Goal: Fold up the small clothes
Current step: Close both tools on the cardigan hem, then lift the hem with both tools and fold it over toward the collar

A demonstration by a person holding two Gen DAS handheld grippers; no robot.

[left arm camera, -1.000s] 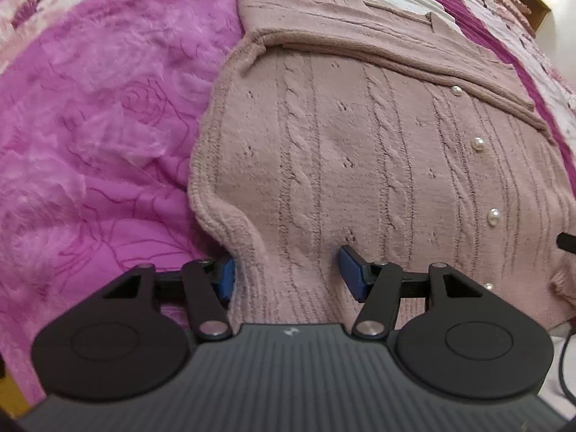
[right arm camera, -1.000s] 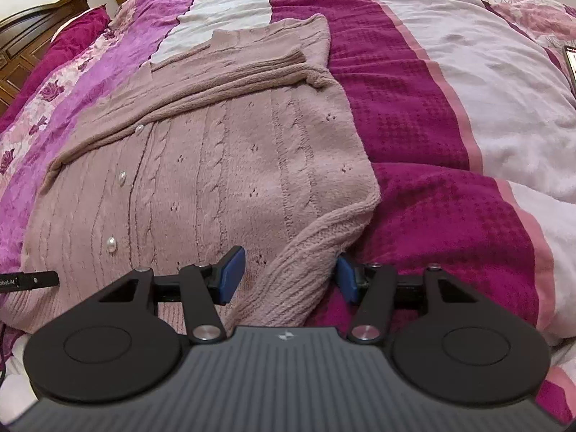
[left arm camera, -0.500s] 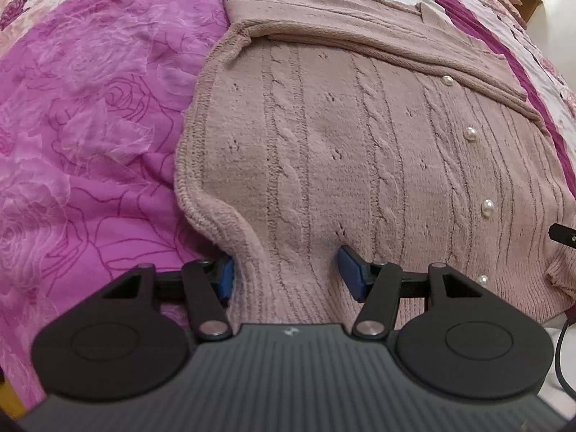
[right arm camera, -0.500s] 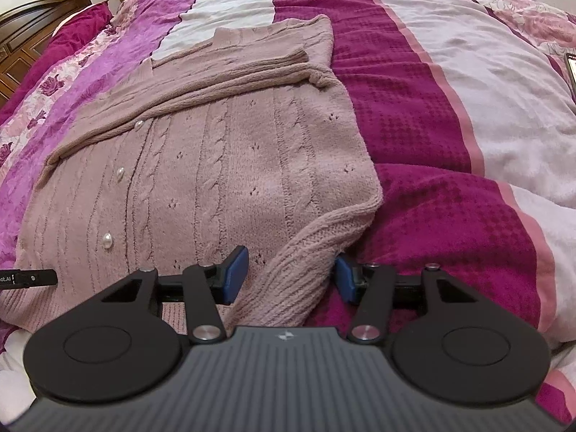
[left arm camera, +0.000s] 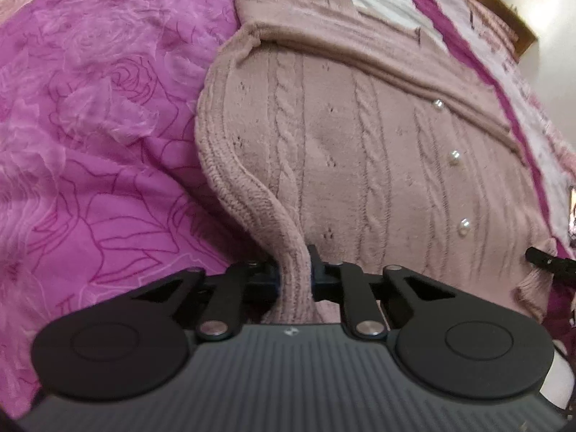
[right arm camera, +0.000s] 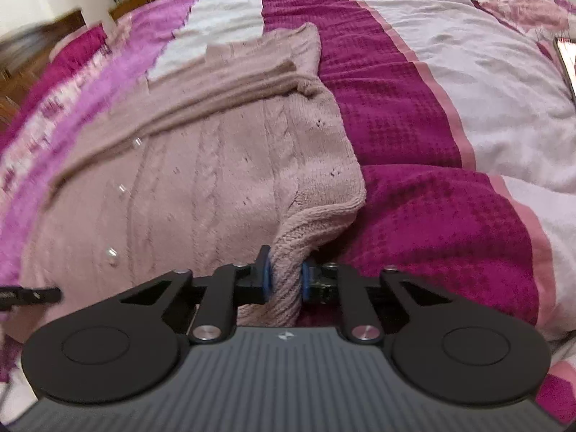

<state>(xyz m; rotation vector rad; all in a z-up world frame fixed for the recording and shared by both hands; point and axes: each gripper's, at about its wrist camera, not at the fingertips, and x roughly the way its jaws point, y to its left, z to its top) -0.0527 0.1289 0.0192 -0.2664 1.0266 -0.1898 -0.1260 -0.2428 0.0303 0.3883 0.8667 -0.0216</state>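
On bedspread (right arm camera: 396,115), near its front edge: pink cable-knit cardigan (left arm camera: 360,151) lying flat, sleeves folded across top, pearl buttons (left arm camera: 454,158) down front. Left gripper (left arm camera: 294,276) jaws closing, pinching ribbed hem at cardigan's left bottom corner. Right gripper (right arm camera: 284,280) jaws closing, pinching hem at right bottom corner; fabric bunched between pads.

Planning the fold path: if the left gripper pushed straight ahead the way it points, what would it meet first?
The left gripper, jaws closing on the ribbed hem, would likely run into the cardigan body lying on the bedspread.
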